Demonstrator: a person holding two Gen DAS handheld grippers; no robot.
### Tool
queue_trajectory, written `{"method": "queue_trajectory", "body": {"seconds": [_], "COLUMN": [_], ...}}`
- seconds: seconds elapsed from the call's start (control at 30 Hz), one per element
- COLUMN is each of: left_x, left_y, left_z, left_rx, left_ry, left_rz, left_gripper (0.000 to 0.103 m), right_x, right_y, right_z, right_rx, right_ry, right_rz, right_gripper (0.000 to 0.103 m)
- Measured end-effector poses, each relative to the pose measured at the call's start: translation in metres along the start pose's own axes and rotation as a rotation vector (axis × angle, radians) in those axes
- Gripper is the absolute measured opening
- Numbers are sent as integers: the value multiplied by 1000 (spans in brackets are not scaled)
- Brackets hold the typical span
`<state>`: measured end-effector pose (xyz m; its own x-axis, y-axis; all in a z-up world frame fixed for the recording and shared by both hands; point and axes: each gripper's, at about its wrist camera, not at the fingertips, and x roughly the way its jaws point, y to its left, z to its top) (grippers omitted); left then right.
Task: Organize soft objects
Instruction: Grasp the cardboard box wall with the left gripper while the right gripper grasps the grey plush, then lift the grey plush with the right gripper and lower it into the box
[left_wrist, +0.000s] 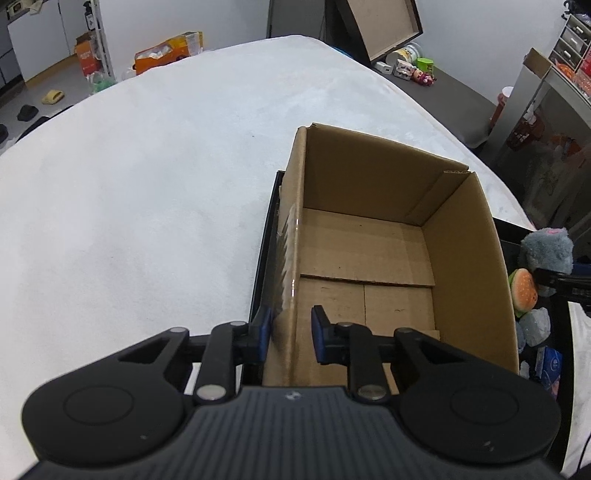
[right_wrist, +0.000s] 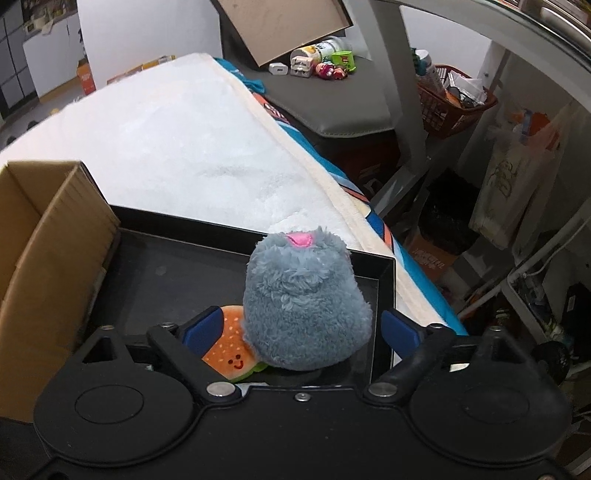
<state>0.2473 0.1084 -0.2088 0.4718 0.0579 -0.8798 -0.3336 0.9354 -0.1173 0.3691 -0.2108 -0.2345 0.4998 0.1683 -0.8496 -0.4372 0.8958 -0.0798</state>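
White blanket-covered bed (left_wrist: 147, 184) carries black tray (right_wrist: 384, 280)

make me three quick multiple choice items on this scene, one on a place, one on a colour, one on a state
1. Where does the cardboard box sit?
A. in the black tray, left of the plush toys
B. on the floor
C. on top of the grey plush

2. What colour is the patch on top of the grey plush?
A. green
B. pink
C. yellow

3. What is inside the cardboard box?
A. the burger plush
B. two plush toys
C. nothing, its floor is bare

Answers:
1 A, the box stands at the left end of the black tray, the toys at the right.
2 B, a pink patch shows on its crown.
3 C, the left wrist view shows only bare cardboard; the burger plush lies in the tray beside the grey plush.
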Motion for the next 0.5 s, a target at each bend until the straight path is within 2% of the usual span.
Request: {"method": "queue_trajectory", "body": {"seconds": [0.07,0.17,0.37,0.5], "left_x": [0,2,3,3], "left_y": [3,8,9,4], "left_z": [-1,-3,-4,-5], "left_rx": [-9,-22,-7,1], "left_ry": [-3,-11,-36,-53], "left_rz": [-20,-47,-66,-49], "left_gripper": [22,22,22,22], "right_x": [5,2,-13,-30], "right_y": [4,5,9,17], "right_z": [1,2,3,7], "right_rx": [-19,-23,1,-14], "right_ry": [18,12,-10,-29], "right_rz": [-20,-28,-40,-49], "right_gripper": [67,61,58,58]}}
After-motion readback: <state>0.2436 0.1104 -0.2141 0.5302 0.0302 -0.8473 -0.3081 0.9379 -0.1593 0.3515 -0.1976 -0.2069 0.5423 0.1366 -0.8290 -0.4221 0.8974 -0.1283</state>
